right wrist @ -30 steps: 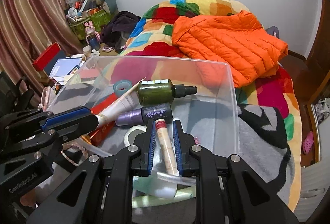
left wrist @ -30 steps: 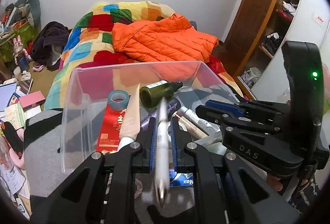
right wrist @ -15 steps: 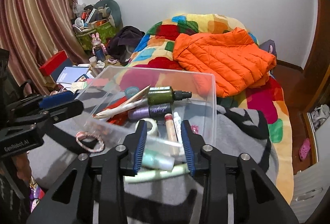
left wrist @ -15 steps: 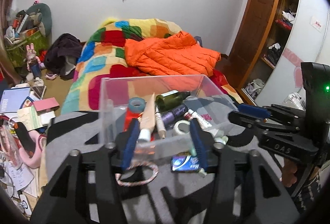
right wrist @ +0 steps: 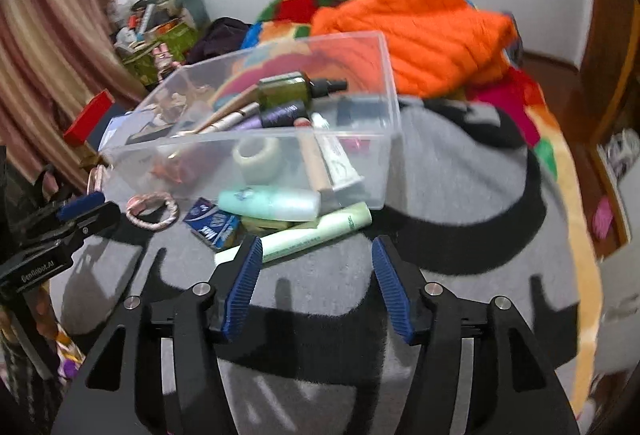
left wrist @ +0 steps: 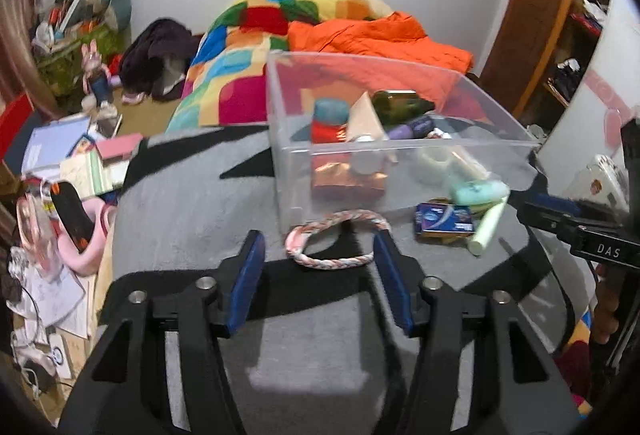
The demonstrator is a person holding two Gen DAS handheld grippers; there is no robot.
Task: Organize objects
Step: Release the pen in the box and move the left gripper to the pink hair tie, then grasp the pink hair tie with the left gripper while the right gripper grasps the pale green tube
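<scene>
A clear plastic bin (left wrist: 400,163) (right wrist: 384,75) stands on a grey and black blanket and holds a green bottle (right wrist: 288,91), tubes, tape rolls and a red packet. In front of it lie a braided pink ring (left wrist: 336,239) (right wrist: 152,209), a blue packet (left wrist: 444,221) (right wrist: 212,225), a mint bottle (right wrist: 272,201) and a pale green tube (right wrist: 316,235). My left gripper (left wrist: 318,259) is open and empty, just short of the ring. My right gripper (right wrist: 316,263) is open and empty, just short of the green tube.
A bed with a patchwork quilt and an orange jacket (left wrist: 372,35) lies behind the bin. Books and clutter (left wrist: 72,155) cover the floor at left. A wooden door and shelves (left wrist: 560,15) stand at right. The blanket (left wrist: 192,203) spreads in front of the bin.
Both grippers let go of a tube over the bin, opened wide and pulled back toward me. They now sit low in front of the bin.
</scene>
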